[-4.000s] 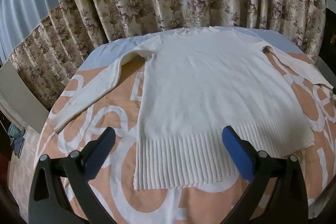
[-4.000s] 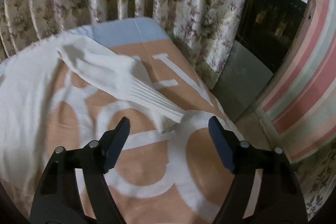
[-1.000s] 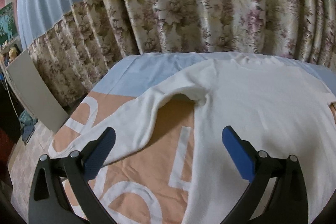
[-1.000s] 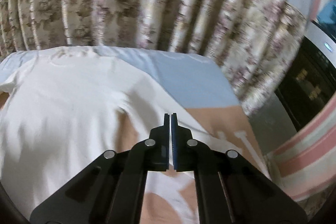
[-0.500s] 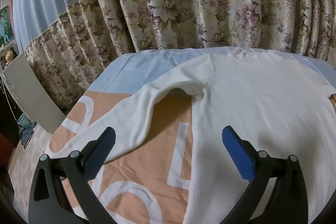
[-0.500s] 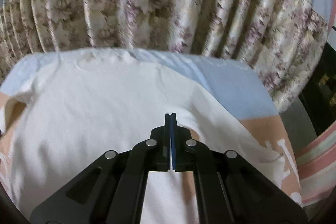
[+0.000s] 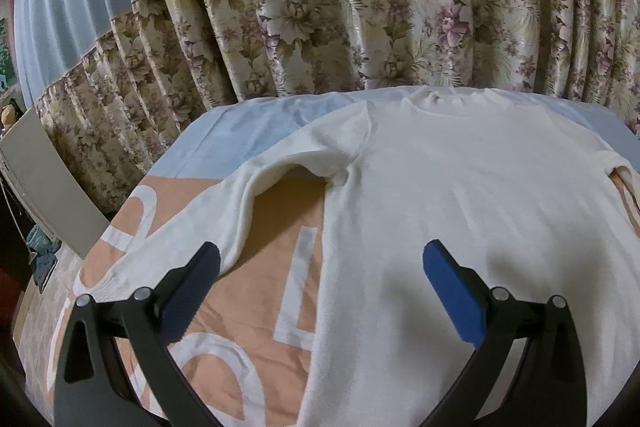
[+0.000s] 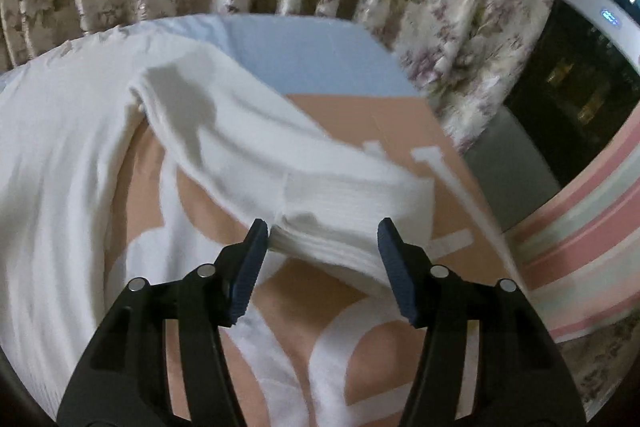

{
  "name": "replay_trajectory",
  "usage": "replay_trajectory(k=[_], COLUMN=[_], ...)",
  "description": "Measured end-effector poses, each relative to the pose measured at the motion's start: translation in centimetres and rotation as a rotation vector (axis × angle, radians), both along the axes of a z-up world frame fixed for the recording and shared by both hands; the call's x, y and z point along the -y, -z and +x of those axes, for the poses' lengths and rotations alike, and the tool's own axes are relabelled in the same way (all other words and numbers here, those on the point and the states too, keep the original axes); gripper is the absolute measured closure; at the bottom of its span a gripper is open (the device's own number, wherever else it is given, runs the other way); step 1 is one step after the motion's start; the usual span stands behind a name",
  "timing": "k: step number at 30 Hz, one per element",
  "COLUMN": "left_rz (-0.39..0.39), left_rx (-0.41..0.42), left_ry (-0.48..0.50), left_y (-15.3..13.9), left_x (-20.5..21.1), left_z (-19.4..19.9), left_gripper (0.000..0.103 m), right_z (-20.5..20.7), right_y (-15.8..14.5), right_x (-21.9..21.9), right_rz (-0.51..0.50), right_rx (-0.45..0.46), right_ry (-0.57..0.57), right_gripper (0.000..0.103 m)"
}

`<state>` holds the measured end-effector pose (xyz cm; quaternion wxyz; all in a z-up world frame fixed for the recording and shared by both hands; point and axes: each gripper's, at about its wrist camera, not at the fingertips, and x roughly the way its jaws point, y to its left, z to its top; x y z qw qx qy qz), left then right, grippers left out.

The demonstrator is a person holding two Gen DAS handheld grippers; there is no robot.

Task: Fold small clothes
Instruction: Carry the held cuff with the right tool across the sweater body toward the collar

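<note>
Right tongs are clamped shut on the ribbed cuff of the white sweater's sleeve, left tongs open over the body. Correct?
Not quite. In the right wrist view the right tongs are open, jaws spread to either side of the ribbed cuff, not clamped on it. The rest holds: the left tongs hang open over the white sweater.

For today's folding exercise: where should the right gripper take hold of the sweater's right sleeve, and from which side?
Grip the ribbed cuff, coming from its open end. The sleeve lies flat on the bedspread, and the cuff is its thick free end, already lying between the open right gripper fingers, so closing there probably gathers all layers.
</note>
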<state>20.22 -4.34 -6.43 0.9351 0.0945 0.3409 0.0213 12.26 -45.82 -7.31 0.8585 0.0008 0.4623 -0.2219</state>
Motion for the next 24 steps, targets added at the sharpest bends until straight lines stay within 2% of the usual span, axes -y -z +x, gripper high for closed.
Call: replay_trajectory(k=[1, 3, 4, 5, 6, 11, 15, 21, 24], left_rz=[0.003, 0.006, 0.008, 0.011, 0.012, 0.014, 0.011, 0.016, 0.014], left_rx=[-0.002, -0.006, -0.007, -0.007, -0.006, -0.004, -0.005, -0.004, 0.001], left_ry=[0.003, 0.009, 0.011, 0.012, 0.013, 0.0, -0.003, -0.012, -0.031], left_y=[0.1, 0.3, 0.3, 0.3, 0.3, 0.4, 0.4, 0.3, -0.3], left_x=[0.1, 0.5, 0.5, 0.6, 0.6, 0.2, 0.0, -0.4, -1.3], left_z=[0.0, -0.1, -0.1, -0.1, -0.2, 0.2, 0.6, 1.3, 2.6], left_gripper=[0.002, 0.002, 0.002, 0.002, 0.002, 0.002, 0.002, 0.002, 0.002], right_z=[0.1, 0.4, 0.4, 0.5, 0.6, 1.4, 3.0, 9.0, 12.1], right_y=[0.3, 1.0, 1.0, 0.7, 0.4, -2.6, -5.5, -8.4, -8.9], right_x=[0.1, 0.4, 0.4, 0.5, 0.4, -0.4, -1.3, -6.2, -9.4], right_rz=[0.003, 0.036, 0.035, 0.038, 0.032, 0.012, 0.052, 0.072, 0.085], right_rx=[-0.013, -0.032, -0.021, -0.008, 0.003, 0.092, 0.161, 0.213, 0.223], right_ry=[-0.005, -0.006, 0.0, 0.001, 0.005, -0.003, -0.019, -0.123, -0.185], right_gripper=[0.051, 0.067, 0.07, 0.086, 0.09, 0.091, 0.091, 0.091, 0.091])
